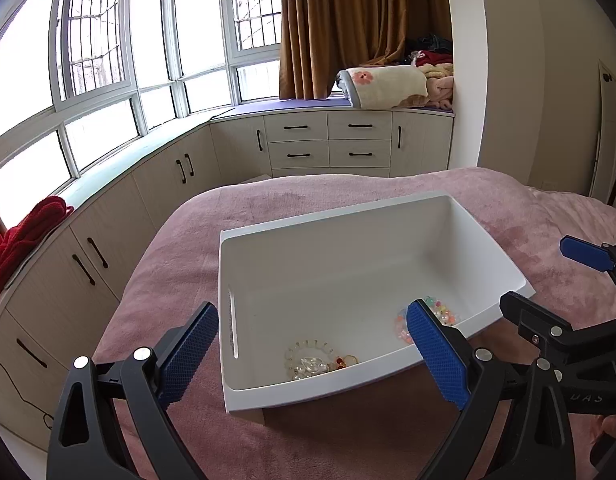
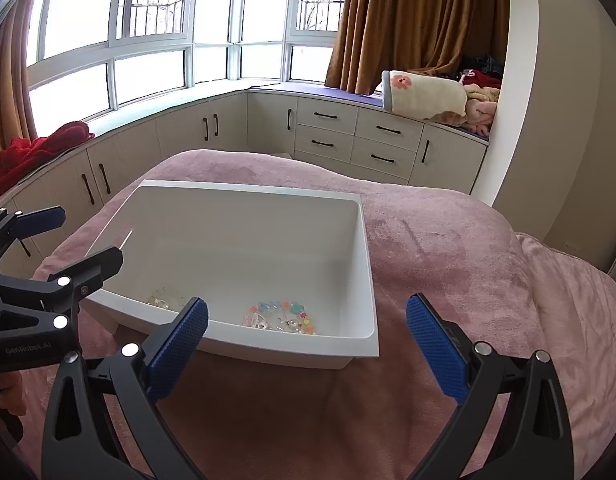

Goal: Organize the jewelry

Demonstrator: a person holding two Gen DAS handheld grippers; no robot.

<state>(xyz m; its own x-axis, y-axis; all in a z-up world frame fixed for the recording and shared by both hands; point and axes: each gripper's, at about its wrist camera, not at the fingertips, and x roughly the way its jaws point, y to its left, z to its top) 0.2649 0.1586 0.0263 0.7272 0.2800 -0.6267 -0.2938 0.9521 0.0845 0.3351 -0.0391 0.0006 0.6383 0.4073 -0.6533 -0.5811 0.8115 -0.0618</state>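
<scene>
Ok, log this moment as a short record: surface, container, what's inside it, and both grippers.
surface: bed with pink blanket
container: white bin, resting on the blanket
contents: clear bead bracelet near the bin's front left; colourful bead bracelet near its front right
left gripper: jaws wide apart, holding nothing, at the bin's near edge
right gripper: jaws wide apart, holding nothing, at the bin's near right corner
background: cabinets under a bay window

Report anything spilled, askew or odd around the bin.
Nothing spilled: both beaded pieces, the clear one and the colourful one, lie inside the white bin. The bin sits slightly tilted on the soft pink blanket.
</scene>
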